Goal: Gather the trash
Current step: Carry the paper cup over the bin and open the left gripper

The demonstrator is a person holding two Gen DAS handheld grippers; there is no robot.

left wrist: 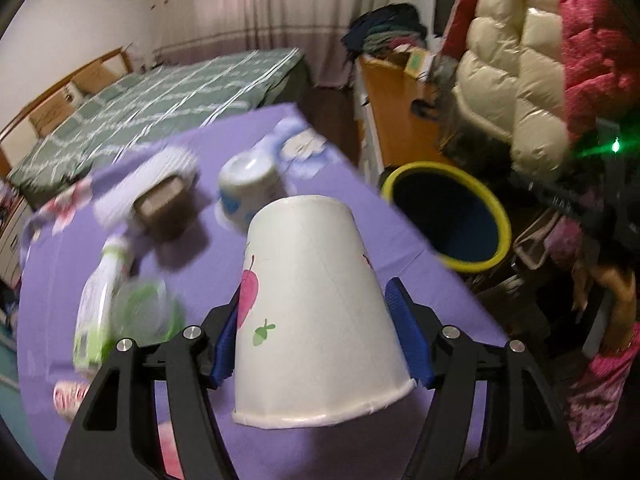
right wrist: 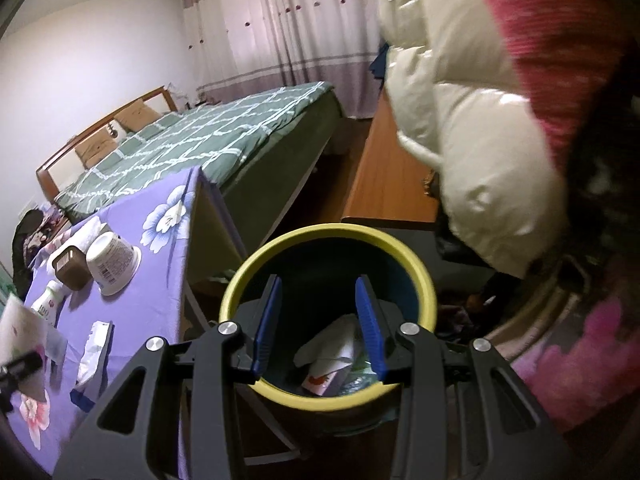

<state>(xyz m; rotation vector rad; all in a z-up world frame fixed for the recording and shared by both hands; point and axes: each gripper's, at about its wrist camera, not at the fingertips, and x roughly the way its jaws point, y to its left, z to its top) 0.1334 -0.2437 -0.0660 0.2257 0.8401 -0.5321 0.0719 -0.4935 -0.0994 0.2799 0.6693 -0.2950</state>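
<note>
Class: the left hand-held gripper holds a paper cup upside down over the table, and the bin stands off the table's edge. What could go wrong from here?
1. The paper cup is tapered and pinched only by its sides in the left hand-held gripper; it could slip out or get crushed.
2. The right hand-held gripper hangs over the bin mouth, so the two may collide there.
3. A drop released too early might land on the floor beside the bin.
</note>
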